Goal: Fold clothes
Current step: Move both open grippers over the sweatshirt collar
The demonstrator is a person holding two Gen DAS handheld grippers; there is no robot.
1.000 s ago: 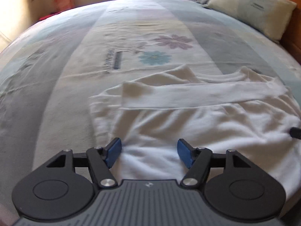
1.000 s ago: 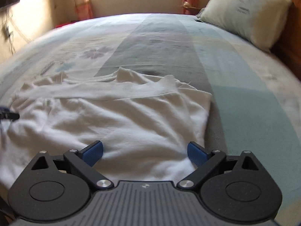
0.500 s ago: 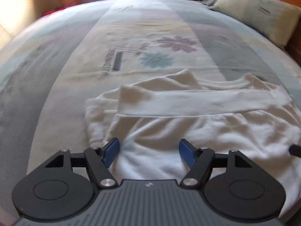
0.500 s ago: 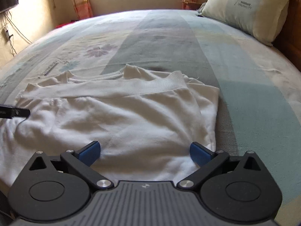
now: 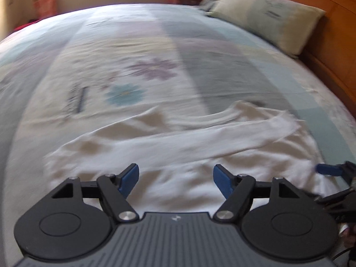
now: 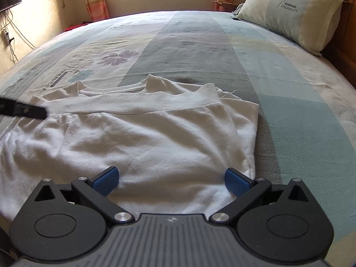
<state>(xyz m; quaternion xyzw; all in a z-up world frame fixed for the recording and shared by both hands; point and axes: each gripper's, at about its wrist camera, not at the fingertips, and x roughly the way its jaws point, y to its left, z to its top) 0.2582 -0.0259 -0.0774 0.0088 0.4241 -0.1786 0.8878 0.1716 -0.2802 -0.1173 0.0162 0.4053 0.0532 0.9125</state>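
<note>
The left claw (image 5: pixel 175 179) stands spread, its blue pads apart with only cloth showing between them and nothing pinched; its jaws have just been opening wider. The left wrist view is blurred. Below it lies the white long-sleeved cotton top (image 5: pixel 200 146), spread flat on the near part of the bed (image 5: pixel 200 66), whose sheet is striped in pale blue, cream and grey and printed with purple and blue flowers. One sleeve (image 6: pixel 138 103) is laid straight across the chest of the top, its ribbed cuff reaching towards the right edge of the garment, just below the ribbed neckline. The body of the top is creased, and its right side is doubled under in layers. In the right wrist view a dark finger of the left claw pokes in at the left edge, over the top's shoulder. The right claw (image 6: pixel 170 181) is also spread wide, hovering over the lower right part of the top and holding nothing. A pale green rectangular pillow (image 6: pixel 291 11) rests at the far right against the wooden headboard (image 5: pixel 329 33).
</note>
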